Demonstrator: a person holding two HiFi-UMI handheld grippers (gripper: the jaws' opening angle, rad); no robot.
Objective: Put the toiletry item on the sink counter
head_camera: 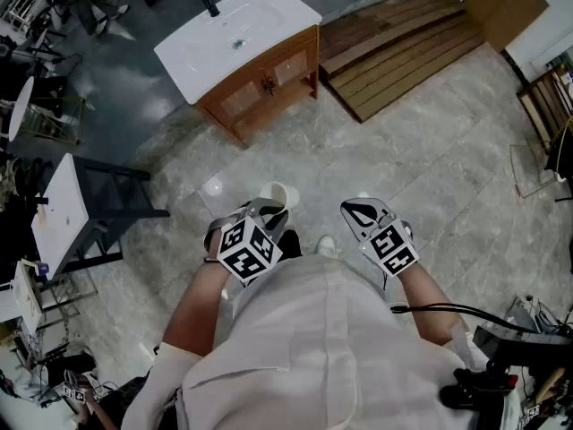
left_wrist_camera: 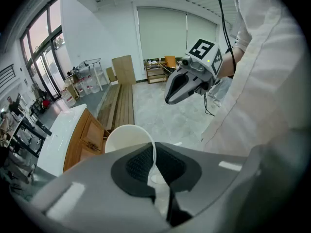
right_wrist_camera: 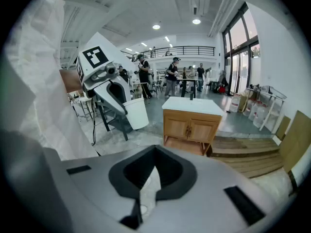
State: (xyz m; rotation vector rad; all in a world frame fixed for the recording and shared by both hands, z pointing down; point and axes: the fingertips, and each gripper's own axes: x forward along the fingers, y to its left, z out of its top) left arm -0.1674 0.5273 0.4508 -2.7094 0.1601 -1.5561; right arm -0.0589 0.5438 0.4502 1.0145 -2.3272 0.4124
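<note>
Currently left gripper [left_wrist_camera: 154,165] is clamped on the white cup's [head_camera: 277,193] rim wall, well apart from the sink counter [head_camera: 269,12]. Right gripper [right_wrist_camera: 149,178] is pinched closed, empty. Walk over with the cup level; set it beside the basin.

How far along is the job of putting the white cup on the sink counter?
Done: the white plastic cup is picked up, rim pinched in the left claw. In hand: carrying it toward the white-topped wooden sink cabinet, some way off. Left: set it on the counter, release.
</note>
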